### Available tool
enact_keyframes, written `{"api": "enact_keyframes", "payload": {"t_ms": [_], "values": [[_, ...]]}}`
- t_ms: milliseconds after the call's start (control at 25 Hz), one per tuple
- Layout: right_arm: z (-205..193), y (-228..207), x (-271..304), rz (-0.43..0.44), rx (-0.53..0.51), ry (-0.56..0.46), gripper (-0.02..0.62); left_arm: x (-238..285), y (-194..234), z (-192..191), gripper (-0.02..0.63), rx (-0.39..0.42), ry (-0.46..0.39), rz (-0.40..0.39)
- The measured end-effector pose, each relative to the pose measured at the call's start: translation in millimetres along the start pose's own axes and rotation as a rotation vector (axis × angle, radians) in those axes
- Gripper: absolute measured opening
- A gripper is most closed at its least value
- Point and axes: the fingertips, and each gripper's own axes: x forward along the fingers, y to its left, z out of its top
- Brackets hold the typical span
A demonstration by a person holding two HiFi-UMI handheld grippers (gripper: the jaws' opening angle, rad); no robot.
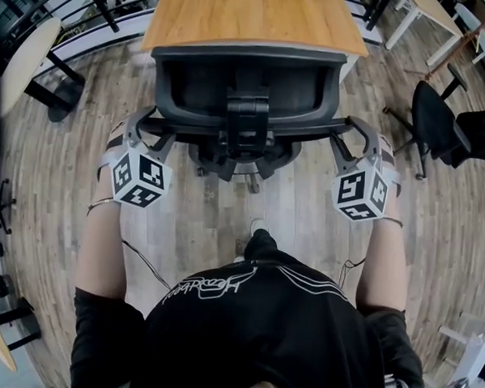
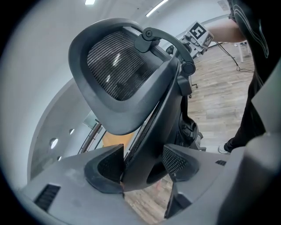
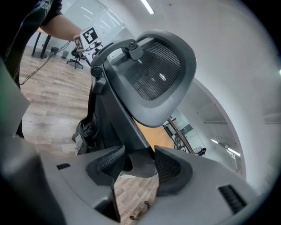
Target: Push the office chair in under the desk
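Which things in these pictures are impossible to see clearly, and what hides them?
- The seat of the office chair: head view, hidden below its backrest, so its depth under the desk is unclear.
- Desk's far end: cut off by the head view's top edge.
- Desk in both gripper views: only a sliver shows behind the chair's frame.

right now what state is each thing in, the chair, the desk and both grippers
black mesh office chair: upright, backrest right at the desk's front edge
light wooden desk: top bare where it shows
left gripper: closed on the left edge of the chair's back frame
right gripper: closed on the right edge of the back frame
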Motion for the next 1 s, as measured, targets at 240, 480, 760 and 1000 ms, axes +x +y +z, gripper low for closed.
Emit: {"api": "enact_keyframes", "payload": {"t_ms": [240,480,760,1000], "values": [[3.0,-35.8,36.4,0.016,0.008,-0.023,0.238,31.0,32.6,16.9,0.267,-0.006,0.031,-0.003],[-0.7,-70.9,81.6,0.034,0.002,-0.039,0.239,73.0,59.0,32.3,0.266,-0.018,0.053,0.01],[-3.1,-70.0,99.8,0.036,-0.029,-0.058,0.238,84.5,56.2,25.3,0.265,-0.027,0.062,0.047],[-5.1,-68.2,109.8,0.024,-0.034,-0.081,0.239,92.6,54.6,20.6,0.265,-0.031,0.069,0.067]]}}
